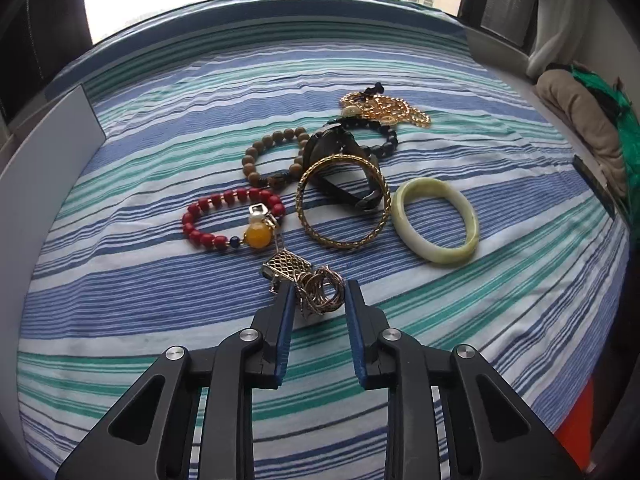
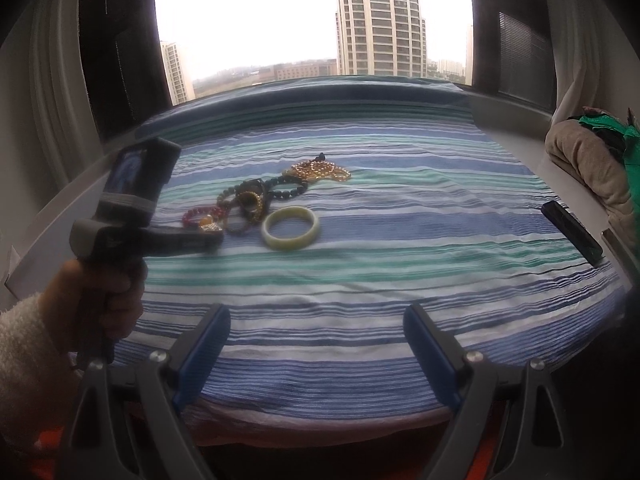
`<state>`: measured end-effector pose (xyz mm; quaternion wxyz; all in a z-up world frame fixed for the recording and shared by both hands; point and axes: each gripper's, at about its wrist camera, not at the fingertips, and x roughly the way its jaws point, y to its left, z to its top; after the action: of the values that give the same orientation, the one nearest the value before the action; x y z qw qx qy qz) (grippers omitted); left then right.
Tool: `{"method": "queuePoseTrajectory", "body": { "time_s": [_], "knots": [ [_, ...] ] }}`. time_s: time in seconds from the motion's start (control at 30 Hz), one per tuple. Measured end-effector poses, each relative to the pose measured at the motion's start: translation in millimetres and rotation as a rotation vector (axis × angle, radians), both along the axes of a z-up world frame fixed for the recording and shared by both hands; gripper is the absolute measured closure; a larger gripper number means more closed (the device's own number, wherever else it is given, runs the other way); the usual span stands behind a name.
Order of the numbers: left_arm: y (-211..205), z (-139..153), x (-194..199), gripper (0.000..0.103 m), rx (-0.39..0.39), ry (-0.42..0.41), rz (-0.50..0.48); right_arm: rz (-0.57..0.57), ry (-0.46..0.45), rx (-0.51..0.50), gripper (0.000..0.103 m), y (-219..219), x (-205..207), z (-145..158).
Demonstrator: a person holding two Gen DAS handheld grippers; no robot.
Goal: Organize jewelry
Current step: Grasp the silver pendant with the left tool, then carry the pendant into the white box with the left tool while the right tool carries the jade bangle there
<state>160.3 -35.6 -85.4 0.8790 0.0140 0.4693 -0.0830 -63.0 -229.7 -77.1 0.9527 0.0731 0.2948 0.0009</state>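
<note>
The worst risk here is a snag. The tangled chain [image 1: 318, 290] sits between the blue pads of the left hand-held gripper [image 1: 316, 292], and a latticed gold clasp [image 1: 289, 264] at its far end lies just beside the yellow bead [image 1: 258, 235] of the red bead bracelet [image 1: 224, 216]; I cannot tell whether the two are linked. If they are, lifting the chain would likely drag the bracelet across the bed [image 1: 500, 280] and disturb the pile. A thin, loose chain may also slip through if only a few loops are caught, or spill out in a strand on the lift. The soft striped sheet could get pinched with it if the tips go low.

The left hand-held gripper is partly open, its pads flanking the chain bundle; whether they already touch it cannot be told, and nothing looks firmly held. The chain lies at the near edge of the jewelry cluster, right at the fingertips. Beyond it are the gold bangle [image 1: 343, 202] draped over a dark wristwatch [image 1: 340, 152], a wooden bead bracelet [image 1: 276, 156], the jade bangle [image 1: 436, 220] to the right, and a heap of gold chain [image 1: 384, 109] farthest away.

The right hand-held gripper [image 2: 316, 344] is wide open and empty, hovering over bare sheet well apart from the jewelry.
</note>
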Motion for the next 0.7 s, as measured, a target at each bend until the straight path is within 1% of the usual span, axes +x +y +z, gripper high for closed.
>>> {"method": "queuePoseTrajectory", "body": {
  "time_s": [0.1, 0.33, 0.4, 0.47, 0.57, 0.63, 0.7],
  "knots": [
    [18.4, 6.0, -18.3, 0.084, -0.015, 0.001, 0.017, 0.003, 0.004, -0.005, 0.013, 0.6, 2.2, 0.2],
    [61.6, 11.8, -64.4, 0.085, -0.061, 0.017, 0.065, 0.023, 0.031, -0.001, 0.013, -7.7, 20.6, 5.6],
    [71.6, 12.8, -75.4, 0.085, -0.087, 0.023, 0.074, 0.041, 0.04, -0.002, 0.013, -9.2, 27.9, 9.0],
    [79.9, 13.3, -84.0, 0.085, -0.105, 0.026, 0.088, 0.084, 0.054, 0.004, 0.013, -8.7, 37.8, 12.9],
    [90.5, 12.9, -93.6, 0.085, -0.115, 0.026, 0.114, 0.176, 0.083, -0.006, 0.013, -7.8, 64.6, 14.8],
    [95.8, 11.7, -97.8, 0.085, -0.127, 0.031, 0.134, 0.205, 0.135, -0.052, 0.013, -5.7, 91.3, 8.1],
    [99.9, 9.8, -100.8, 0.085, -0.132, 0.039, 0.154, 0.244, 0.184, -0.064, 0.013, -2.2, 118.6, -0.7]
  ]
}}
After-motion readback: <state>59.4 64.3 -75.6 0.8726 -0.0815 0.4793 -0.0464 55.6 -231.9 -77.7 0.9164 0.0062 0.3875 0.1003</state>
